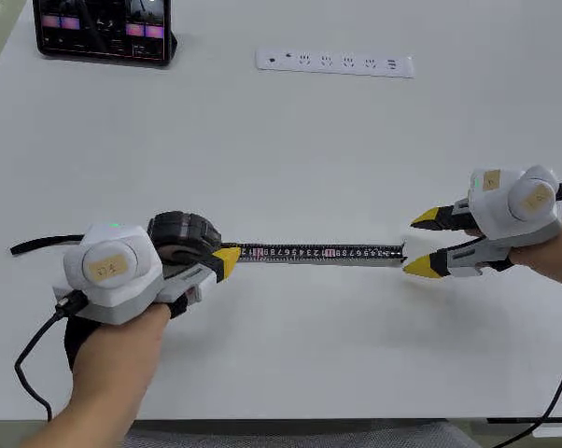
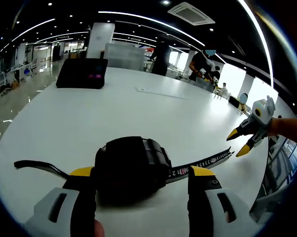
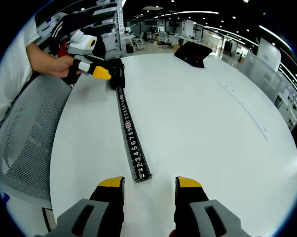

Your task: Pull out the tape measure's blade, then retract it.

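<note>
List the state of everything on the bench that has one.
Tape measure: held by its case.
Blade: pulled out, lying flat on the table.
Left gripper: shut on the tape measure.
Right gripper: open, blade tip just ahead of it, not gripped.
Tablet: screen lit.
Power strip: nothing plugged in.

surface: white table [image 1: 290, 131] | far left corner: dark screen [image 1: 104, 28] | far edge: white power strip [image 1: 334, 63] | near edge: grey mesh chair [image 3: 25, 143] | ceiling: dark, long light strips [image 2: 153, 22], vent [image 2: 190, 12] | room: open-plan office, bright windows [image 2: 237, 79]
</note>
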Available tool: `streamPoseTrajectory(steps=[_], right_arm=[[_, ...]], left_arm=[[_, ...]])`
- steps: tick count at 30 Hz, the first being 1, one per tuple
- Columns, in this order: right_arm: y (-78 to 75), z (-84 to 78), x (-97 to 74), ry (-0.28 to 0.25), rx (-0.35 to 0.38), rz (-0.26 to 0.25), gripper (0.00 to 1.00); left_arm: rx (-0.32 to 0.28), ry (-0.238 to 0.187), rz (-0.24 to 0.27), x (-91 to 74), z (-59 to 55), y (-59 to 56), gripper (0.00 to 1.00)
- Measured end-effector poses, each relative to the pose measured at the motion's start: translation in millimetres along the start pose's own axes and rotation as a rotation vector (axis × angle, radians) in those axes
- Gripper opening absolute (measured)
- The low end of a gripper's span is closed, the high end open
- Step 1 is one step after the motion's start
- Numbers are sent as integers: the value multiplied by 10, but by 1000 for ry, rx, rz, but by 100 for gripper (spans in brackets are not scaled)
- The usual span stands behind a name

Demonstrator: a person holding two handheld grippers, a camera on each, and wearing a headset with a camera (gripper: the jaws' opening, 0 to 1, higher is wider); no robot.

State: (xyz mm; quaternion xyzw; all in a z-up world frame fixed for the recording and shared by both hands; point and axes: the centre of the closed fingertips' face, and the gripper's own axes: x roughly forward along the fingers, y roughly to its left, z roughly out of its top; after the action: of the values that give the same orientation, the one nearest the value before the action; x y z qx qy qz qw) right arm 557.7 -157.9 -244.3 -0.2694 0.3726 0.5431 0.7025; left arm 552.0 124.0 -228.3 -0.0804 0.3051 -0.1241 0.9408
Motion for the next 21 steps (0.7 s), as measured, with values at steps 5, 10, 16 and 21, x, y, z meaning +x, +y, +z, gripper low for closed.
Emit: streamPoseTrajectory(steps=[5,10,16,21], right_arm=[[3,11,46,13,-17,15,36],[15,14,78,22,-27,34,32],[19,15,113,35,-45,49,30],[13,19,129,43,-55,54,29]], left_arm=[[-19,6,20,25,2,39,70],[-48,2,39,32,9,64,67],[-66,6,57,52,11,90,66],[-71,8,75,61,5,121,63]])
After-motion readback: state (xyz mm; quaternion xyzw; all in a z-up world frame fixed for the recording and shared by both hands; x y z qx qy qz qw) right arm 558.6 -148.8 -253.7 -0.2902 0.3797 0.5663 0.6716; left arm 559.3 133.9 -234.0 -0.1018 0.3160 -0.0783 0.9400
